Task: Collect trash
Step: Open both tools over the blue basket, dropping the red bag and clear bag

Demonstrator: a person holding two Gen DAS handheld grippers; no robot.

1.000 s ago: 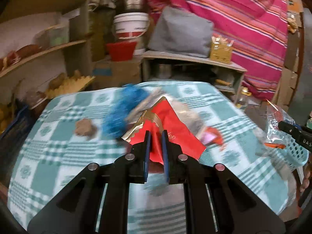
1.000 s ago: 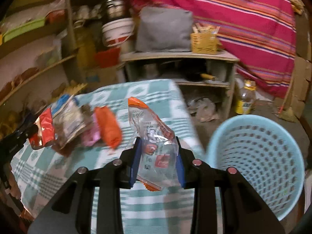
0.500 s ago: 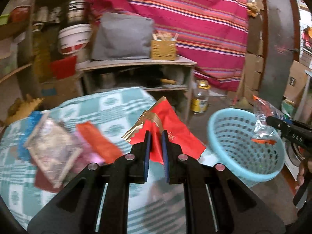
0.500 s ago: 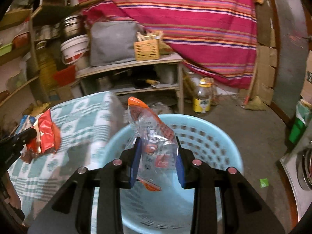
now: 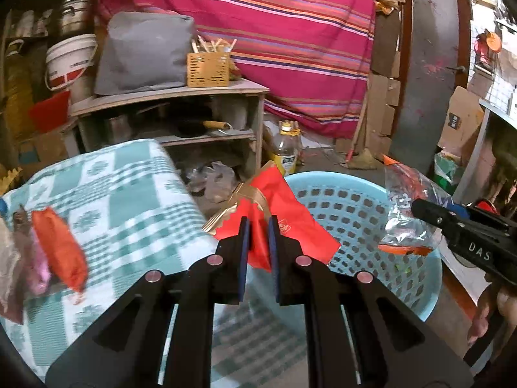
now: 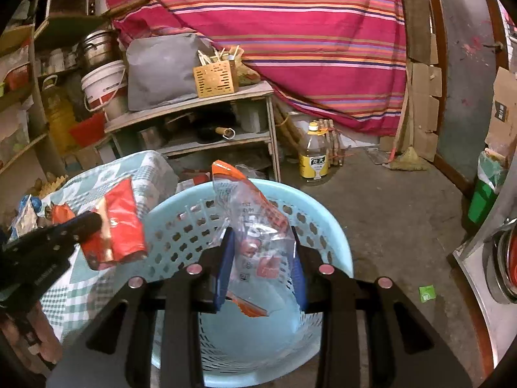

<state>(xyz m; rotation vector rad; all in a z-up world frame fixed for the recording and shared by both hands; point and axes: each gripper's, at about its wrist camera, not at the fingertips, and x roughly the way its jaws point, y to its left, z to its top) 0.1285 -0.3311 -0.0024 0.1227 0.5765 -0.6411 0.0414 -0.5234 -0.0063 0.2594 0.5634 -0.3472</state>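
The left tongs (image 5: 257, 242), pinching a red wrapper (image 5: 284, 223), hung above the near-left rim of the pale blue basket (image 5: 416, 304), with the wrapper's long axis slanting up and away from the jaws and its lower corner over the basket's mouth. Left of it, on the checked worktop (image 5: 129, 194), an orange packet (image 5: 59, 252) and other litter awaited collection. To the right, the right tongs (image 6: 261, 262) clamped a clear plastic bag (image 6: 255, 226) that stood upright between the jaws, squarely over the basket's open middle. The right tongs appeared the better placed to let go first; the left likely needed a short carry further right before dropping.
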